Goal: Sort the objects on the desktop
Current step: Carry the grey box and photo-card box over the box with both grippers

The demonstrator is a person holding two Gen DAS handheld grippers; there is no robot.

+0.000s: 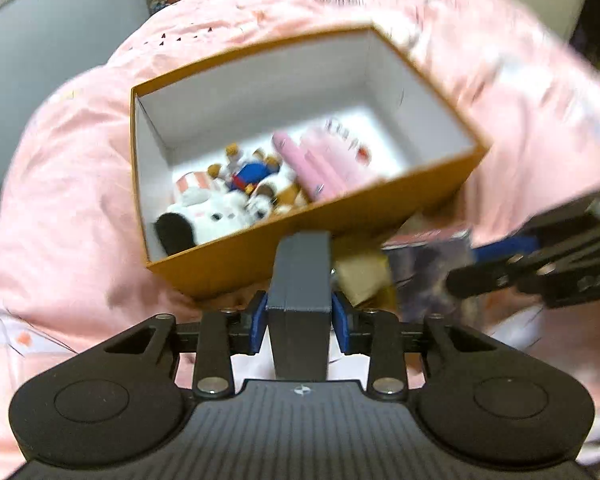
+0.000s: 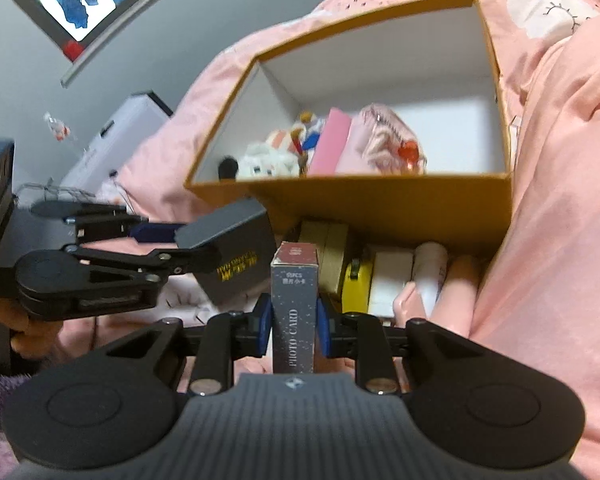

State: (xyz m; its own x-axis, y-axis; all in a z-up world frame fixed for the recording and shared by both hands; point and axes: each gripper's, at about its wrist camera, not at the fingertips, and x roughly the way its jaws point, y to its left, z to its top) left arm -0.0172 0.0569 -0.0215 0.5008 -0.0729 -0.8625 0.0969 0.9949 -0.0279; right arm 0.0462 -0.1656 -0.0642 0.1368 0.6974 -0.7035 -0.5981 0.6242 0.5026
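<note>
An orange box (image 1: 256, 240) with white inner walls lies on pink bedding and holds plush toys (image 1: 216, 210) and a pink pouch (image 1: 328, 160). My left gripper (image 1: 300, 316) is shut on a dark grey box (image 1: 300, 276), held just in front of the orange box's near wall. In the right wrist view that dark box (image 2: 236, 256) shows gold lettering in the left gripper (image 2: 198, 246). My right gripper (image 2: 294, 320) is shut on a tall grey "PHOTO CARD" box (image 2: 294, 304), below the orange box (image 2: 380, 208). The right gripper (image 1: 472, 264) shows at the left wrist view's right edge.
A row of small things lies against the orange box's near side: a beige box (image 2: 332, 252), a yellow object (image 2: 358, 284), a white box (image 2: 392, 280) and pink tubes (image 2: 432, 276). Pink bedding (image 2: 560, 200) rises on the right. A white unit (image 2: 116, 136) stands beyond, left.
</note>
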